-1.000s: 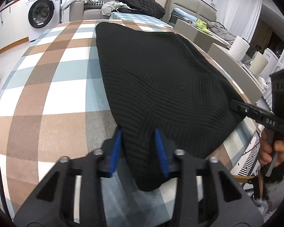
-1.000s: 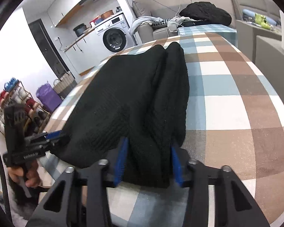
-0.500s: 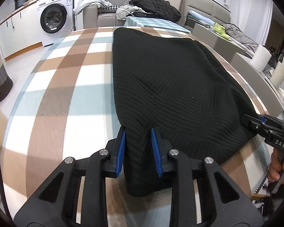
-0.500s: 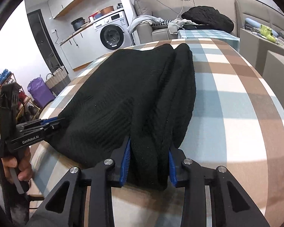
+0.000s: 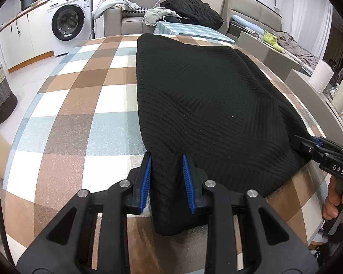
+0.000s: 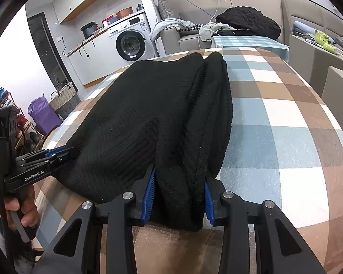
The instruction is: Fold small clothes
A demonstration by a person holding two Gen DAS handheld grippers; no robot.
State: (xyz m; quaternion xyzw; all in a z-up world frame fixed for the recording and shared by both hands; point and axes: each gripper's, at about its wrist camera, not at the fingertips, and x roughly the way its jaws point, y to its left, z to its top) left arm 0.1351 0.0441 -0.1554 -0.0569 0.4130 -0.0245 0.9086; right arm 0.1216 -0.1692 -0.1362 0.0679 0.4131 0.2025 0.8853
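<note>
A black ribbed knit garment (image 5: pixel 205 102) lies lengthwise on the table's checked cloth (image 5: pixel 68 102). My left gripper (image 5: pixel 166 157) is shut on its near left corner, with fabric bunched between the blue pads (image 5: pixel 146 182). In the right wrist view that same gripper (image 6: pixel 66 151) bites the garment's left edge, with a hand under it. My right gripper (image 6: pixel 179 178) is shut on the near right corner of the garment (image 6: pixel 148 114), where a thick fold runs away along the right side. From the left wrist view the right gripper (image 5: pixel 308 143) shows at the garment's right edge.
Bare checked cloth (image 6: pixel 274 114) flanks the garment on both sides. Behind stand a washing machine (image 5: pixel 66 22), a sofa with piled clothes (image 5: pixel 192 11) and a small checked table (image 5: pixel 189 29). A woven basket (image 5: pixel 0 96) and a purple bag (image 6: pixel 41 114) sit on the floor at left.
Both grippers have drawn back toward the near table edge with the garment's corners in them. The left jaws have narrowed onto the cloth.
</note>
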